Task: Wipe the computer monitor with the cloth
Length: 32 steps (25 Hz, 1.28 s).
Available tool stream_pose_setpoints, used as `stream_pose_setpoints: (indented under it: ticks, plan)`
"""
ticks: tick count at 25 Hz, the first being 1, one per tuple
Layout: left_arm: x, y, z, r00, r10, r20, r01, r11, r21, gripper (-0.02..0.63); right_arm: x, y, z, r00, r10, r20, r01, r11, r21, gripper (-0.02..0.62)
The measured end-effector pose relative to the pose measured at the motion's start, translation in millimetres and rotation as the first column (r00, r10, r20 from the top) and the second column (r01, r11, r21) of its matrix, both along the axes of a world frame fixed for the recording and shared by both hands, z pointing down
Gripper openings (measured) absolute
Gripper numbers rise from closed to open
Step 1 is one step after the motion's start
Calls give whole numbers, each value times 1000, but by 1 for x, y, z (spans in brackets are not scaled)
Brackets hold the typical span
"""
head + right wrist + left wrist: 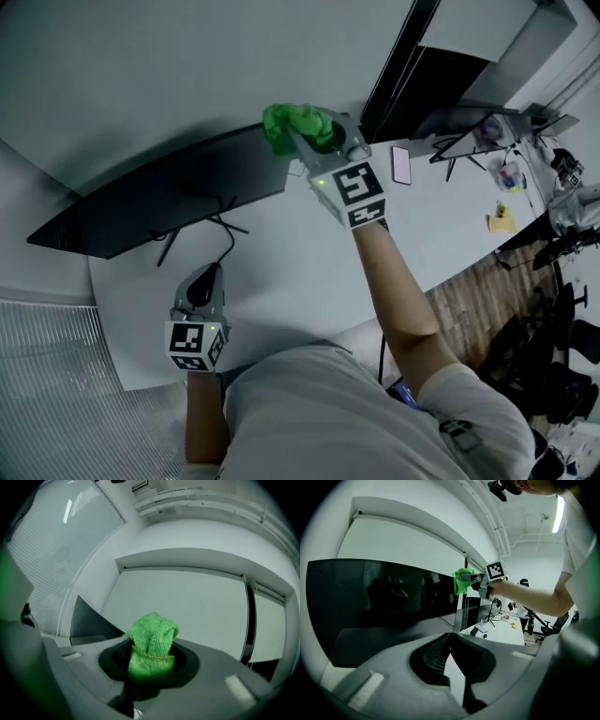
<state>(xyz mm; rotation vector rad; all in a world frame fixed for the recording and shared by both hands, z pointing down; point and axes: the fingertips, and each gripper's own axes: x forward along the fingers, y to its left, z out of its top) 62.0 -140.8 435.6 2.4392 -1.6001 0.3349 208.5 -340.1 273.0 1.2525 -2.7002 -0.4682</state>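
Monitor (141, 211) stood at the left of the desk (281, 272), with the left gripper (202, 281) low before it, jaws together on nothing. Further right, the right gripper (323, 142) pinched the green cloth (289, 124) at the monitor's top right corner. Pushing hard there, unsteadied, would likely swivel or tip the monitor.

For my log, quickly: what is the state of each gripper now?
Left gripper: closed, holding nothing.
Right gripper: closed on the green cloth.
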Motion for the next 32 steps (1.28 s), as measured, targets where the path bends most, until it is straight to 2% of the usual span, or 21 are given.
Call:
stream_pose_setpoints:
  ticks: [8, 12, 16, 22, 32]
  plan:
    - [2, 3, 9, 999, 41, 28, -41, 999, -29, 9, 19, -5, 11, 982, 43, 186, -36, 999, -41, 114]
    - [-5, 5, 11, 998, 54, 40, -52, 998, -47, 9, 29, -8, 22, 953, 81, 292, -53, 993, -103, 114]
    - [-11, 5, 13, 997, 65, 47, -62, 996, -64, 9, 39, -13, 37, 908, 107, 405, -30, 981, -192, 114]
    - [-12, 6, 20, 993, 97, 62, -91, 991, -99, 9, 41, -22, 78, 878, 147, 456, -2, 953, -303, 114]
    - [-24, 9, 39, 992, 105, 74, -93, 983, -156, 9, 34, -29, 145, 851, 221, 476, 0, 907, -421, 114]
